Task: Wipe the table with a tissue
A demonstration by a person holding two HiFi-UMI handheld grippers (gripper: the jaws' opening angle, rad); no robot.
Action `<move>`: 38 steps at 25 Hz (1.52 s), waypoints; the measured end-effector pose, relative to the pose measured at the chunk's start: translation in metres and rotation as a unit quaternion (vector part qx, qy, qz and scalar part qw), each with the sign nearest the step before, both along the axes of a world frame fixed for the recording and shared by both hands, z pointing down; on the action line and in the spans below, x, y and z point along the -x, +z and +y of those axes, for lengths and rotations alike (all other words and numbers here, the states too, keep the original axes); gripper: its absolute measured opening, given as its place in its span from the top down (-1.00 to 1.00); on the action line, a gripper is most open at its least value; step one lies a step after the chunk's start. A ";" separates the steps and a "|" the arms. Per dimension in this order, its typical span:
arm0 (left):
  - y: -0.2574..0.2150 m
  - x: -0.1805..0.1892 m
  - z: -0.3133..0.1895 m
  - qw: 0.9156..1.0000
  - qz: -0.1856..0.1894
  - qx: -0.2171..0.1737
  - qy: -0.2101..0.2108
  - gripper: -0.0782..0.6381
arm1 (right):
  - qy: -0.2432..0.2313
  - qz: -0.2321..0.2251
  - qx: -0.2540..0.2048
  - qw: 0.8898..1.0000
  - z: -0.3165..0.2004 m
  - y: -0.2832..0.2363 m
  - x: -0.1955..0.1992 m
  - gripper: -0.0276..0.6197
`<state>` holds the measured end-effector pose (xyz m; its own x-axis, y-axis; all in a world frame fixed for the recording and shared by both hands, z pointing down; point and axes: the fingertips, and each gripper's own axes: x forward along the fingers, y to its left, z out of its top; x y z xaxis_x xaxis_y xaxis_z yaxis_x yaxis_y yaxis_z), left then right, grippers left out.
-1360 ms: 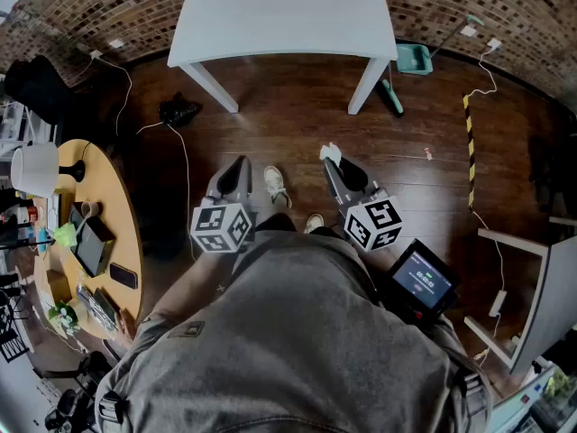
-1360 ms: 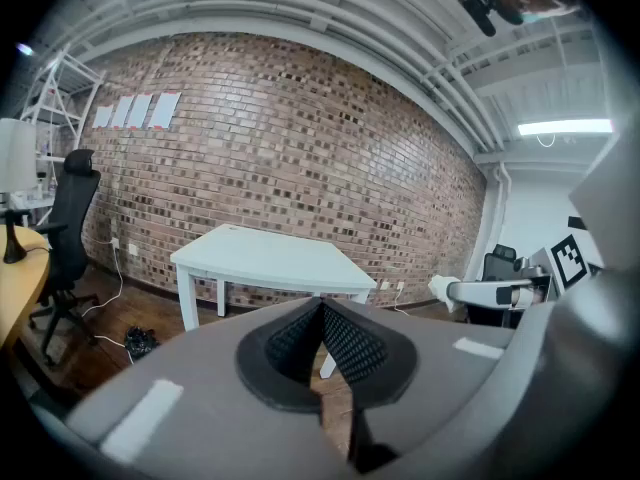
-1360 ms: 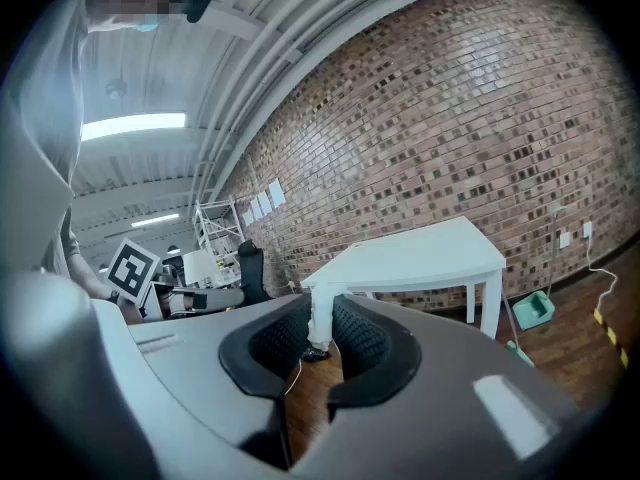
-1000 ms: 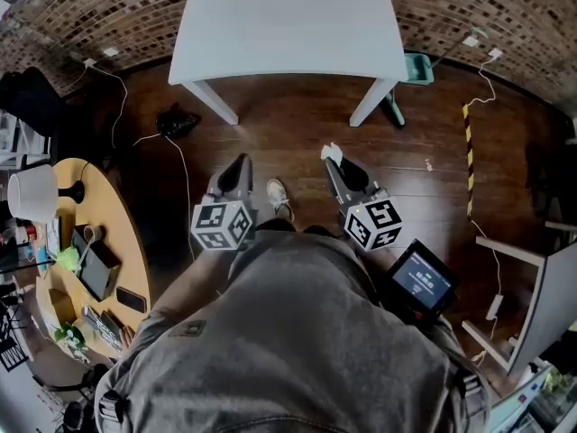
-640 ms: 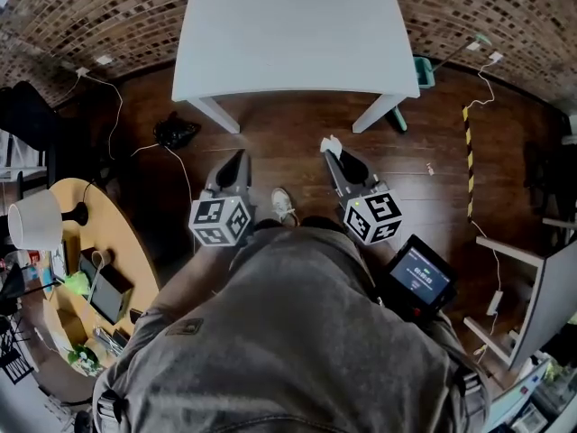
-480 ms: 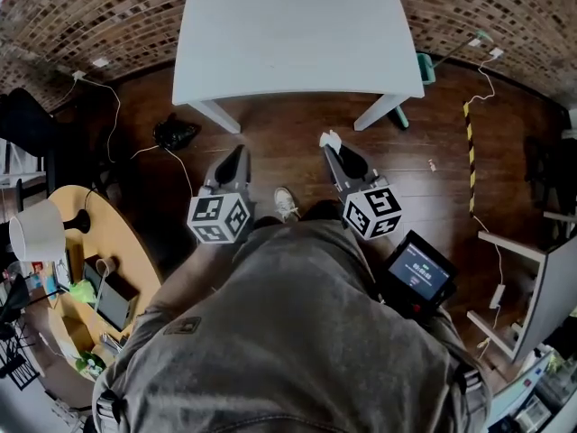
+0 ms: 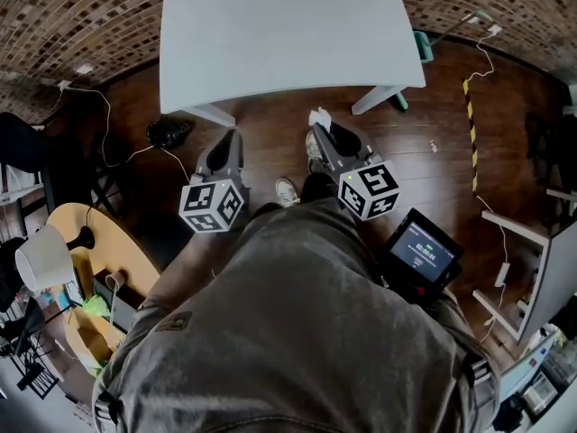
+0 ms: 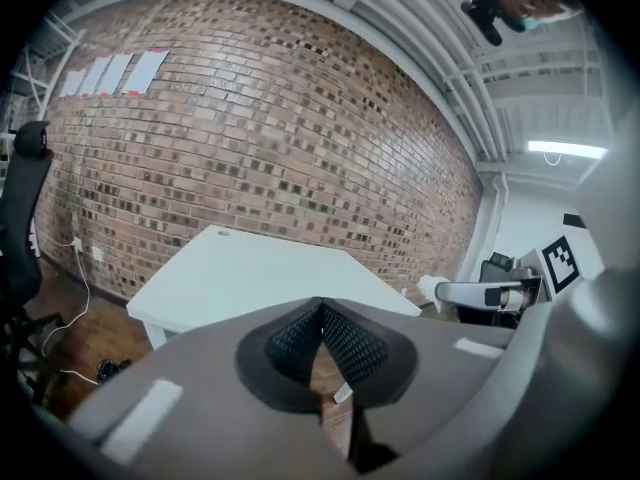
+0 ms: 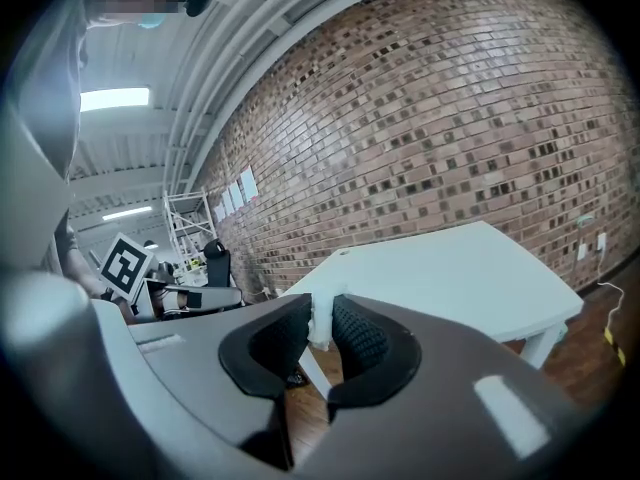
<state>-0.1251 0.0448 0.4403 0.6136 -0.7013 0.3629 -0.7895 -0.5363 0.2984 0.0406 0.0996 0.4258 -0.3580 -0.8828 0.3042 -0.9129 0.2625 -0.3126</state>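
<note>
— What is the largest thing in front of you?
— One white table [image 7: 288, 34], with two of its legs showing on the near side above the dark wood floor [image 7: 270, 133]. One small round hole sits at its far left corner. A brick wall [image 7: 81, 16] runs behind it.
— And to the side?
— One round wooden table [image 7: 144, 264] at my left. One white lamp [image 7: 41, 260] stands on it among small things I cannot make out.
— How many grippers do you hold?
— Two, each carrying one marker cube. My left gripper [image 7: 230, 136] has its jaws pressed together with nothing between them. My right gripper [image 7: 321, 126] is clenched on the one tissue [image 7: 317, 116].
— Anything smaller?
— One dark device with a lit screen [image 7: 422, 256] at my right side. I can also make out one pale shoe [image 7: 287, 190] on the floor between the grippers.
— Where exactly is the tissue?
— Pinched between my right jaws, with a small white tuft poking past the tips. It is in the air near the white table's near edge, not touching the top.
</note>
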 end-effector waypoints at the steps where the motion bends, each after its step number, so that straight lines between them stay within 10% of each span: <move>1: 0.001 -0.003 -0.006 1.000 -0.001 0.001 0.000 0.78 | -0.001 -0.001 0.002 1.000 -0.007 0.002 -0.003 0.69; 14: 0.015 -0.054 -0.108 0.999 -0.024 0.034 -0.034 0.78 | -0.049 -0.013 0.037 0.998 -0.123 0.021 -0.051 0.69; 38: 0.076 -0.027 -0.175 0.992 -0.040 0.112 -0.037 0.78 | -0.118 0.067 0.160 0.978 -0.203 0.114 -0.009 0.68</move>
